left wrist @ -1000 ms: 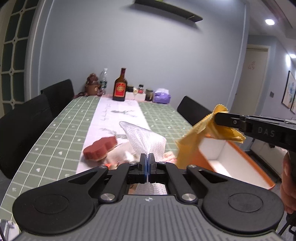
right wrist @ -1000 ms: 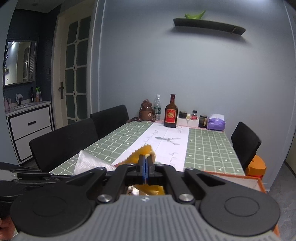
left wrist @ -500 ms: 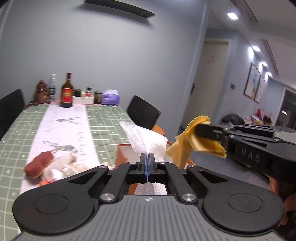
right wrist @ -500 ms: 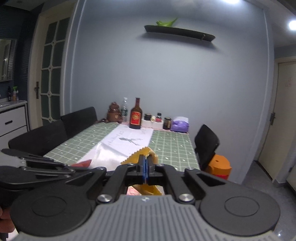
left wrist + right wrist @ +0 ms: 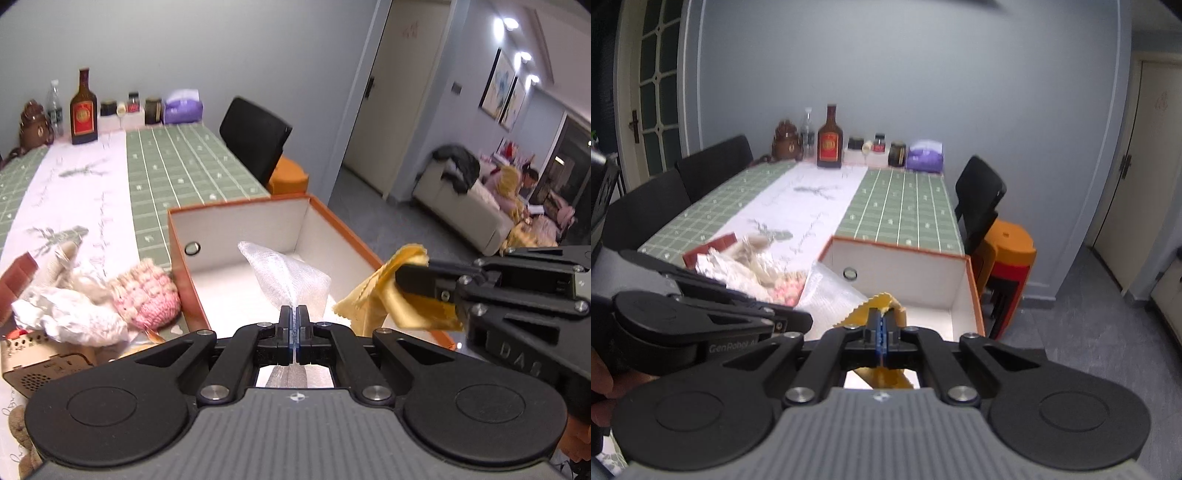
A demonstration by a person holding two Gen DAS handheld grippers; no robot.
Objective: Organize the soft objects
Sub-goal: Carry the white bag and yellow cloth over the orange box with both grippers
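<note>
My left gripper (image 5: 294,312) is shut on a white mesh cloth (image 5: 286,275) and holds it above the open orange box (image 5: 236,212) with white inner walls. My right gripper (image 5: 882,319) is shut on a yellow cloth (image 5: 877,304) with a zigzag edge, also over the box (image 5: 897,245). The yellow cloth (image 5: 391,295) and right gripper (image 5: 413,277) show at the right of the left wrist view. The white cloth (image 5: 831,291) and left gripper (image 5: 803,321) show at the left of the right wrist view.
A pile of soft things lies left of the box: a pink knitted piece (image 5: 146,293), white crumpled cloth (image 5: 70,314), a red-brown sponge (image 5: 14,269). A wooden box (image 5: 33,360) sits near. Bottles and jars (image 5: 829,138) stand at the table's far end. Black chairs (image 5: 979,199) line the table.
Both grippers have tilted downward and moved over the orange box, each still holding its cloth. The box interior now fills the centre of both views.
</note>
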